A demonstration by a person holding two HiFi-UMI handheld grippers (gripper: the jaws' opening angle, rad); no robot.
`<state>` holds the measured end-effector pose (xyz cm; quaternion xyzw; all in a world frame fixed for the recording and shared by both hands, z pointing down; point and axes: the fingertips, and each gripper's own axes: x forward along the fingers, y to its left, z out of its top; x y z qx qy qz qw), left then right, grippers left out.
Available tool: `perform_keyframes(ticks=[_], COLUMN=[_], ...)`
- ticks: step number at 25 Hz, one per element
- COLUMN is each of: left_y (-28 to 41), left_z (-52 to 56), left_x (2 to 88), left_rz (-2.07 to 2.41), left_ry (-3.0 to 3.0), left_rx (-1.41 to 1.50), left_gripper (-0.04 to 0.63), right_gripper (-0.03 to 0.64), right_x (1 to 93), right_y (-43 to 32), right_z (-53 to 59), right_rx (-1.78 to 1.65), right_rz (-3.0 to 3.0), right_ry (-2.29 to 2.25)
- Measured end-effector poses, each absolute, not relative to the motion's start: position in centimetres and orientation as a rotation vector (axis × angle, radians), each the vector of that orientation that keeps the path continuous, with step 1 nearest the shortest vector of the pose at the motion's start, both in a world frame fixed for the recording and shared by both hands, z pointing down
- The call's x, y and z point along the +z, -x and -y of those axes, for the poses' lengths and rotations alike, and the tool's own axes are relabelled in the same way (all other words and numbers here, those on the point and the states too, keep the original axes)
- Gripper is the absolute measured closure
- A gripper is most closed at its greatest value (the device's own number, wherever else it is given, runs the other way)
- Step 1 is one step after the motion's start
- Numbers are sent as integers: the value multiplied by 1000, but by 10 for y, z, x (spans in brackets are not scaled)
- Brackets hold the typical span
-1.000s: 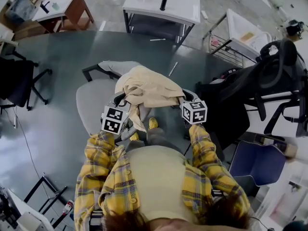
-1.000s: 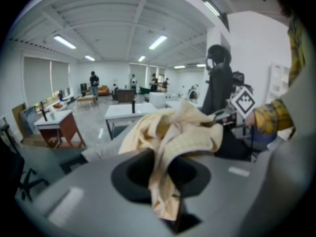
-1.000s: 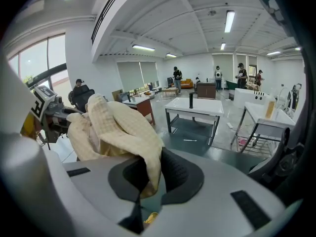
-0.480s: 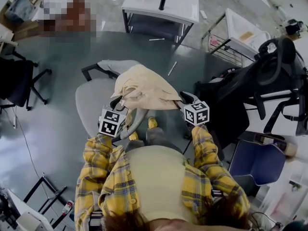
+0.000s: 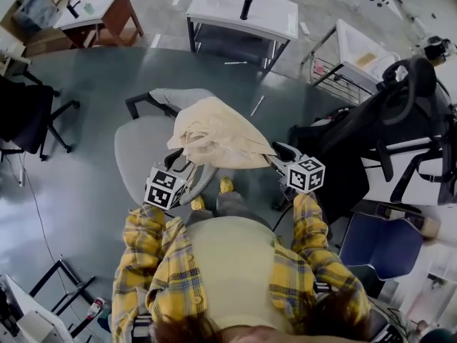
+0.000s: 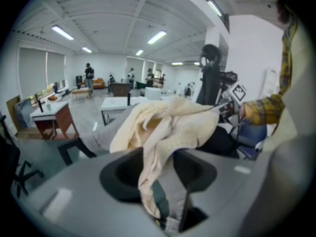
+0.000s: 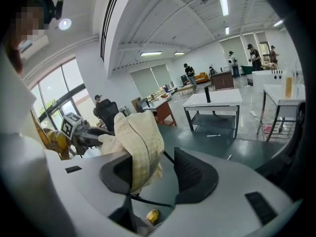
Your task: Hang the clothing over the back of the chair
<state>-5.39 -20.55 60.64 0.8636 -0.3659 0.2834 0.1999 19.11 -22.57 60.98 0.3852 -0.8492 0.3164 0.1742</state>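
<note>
At the far left of the head view a black office chair (image 5: 28, 116) stands on the dark floor, with a brown desk (image 5: 100, 9) beyond it. Next comes the grey chair (image 5: 139, 152). The cream clothing (image 5: 214, 131) lies bunched over its back, just in front of the person in the yellow plaid shirt (image 5: 164, 277). The left gripper (image 5: 173, 158) reaches the clothing's lower left edge and the right gripper (image 5: 280, 151) its right edge. From above, the jaws themselves are hard to read.

The left gripper view fills that in. Its jaws are opening, and a fold of the clothing hangs loose between them without being pinched. A strip of the grey chair back shows under the fold. This view also catches the right gripper across the heap, plus distant people and ceiling lights that the head view misses.

The right gripper view shows its own jaws opening wide as well. The cloth is draped against the left-hand jaw, the other jaw stands clear of it, and nothing is gripped. Below the gap sits a yellow shoe (image 7: 152, 215), which the left gripper view does not show.

Further right, the head view alone takes in a white table (image 5: 243, 9) past the chair, a big black chair (image 5: 400, 106) and a blue seat (image 5: 382, 241).
</note>
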Motion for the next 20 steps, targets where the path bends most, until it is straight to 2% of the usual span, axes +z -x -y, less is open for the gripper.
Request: perform_keyframes(ticks=[5,18,20], left_y=[42,25,27], left_z=[198,178,174], left_x=[604,590,585], left_rz=[981,878,868], left_ry=[-2427,-2521,-2530], left_rx=[743,738,719], left_gripper=[419,417,402], right_gripper=[445,445,445], right_x=[603,601,596], right_y=[-189,-167,-161], right_z=[226,208,208], right_rx=[1033,899,885], right_rz=[2455,2413,2431], right_ry=[-1071,-1055,-1061])
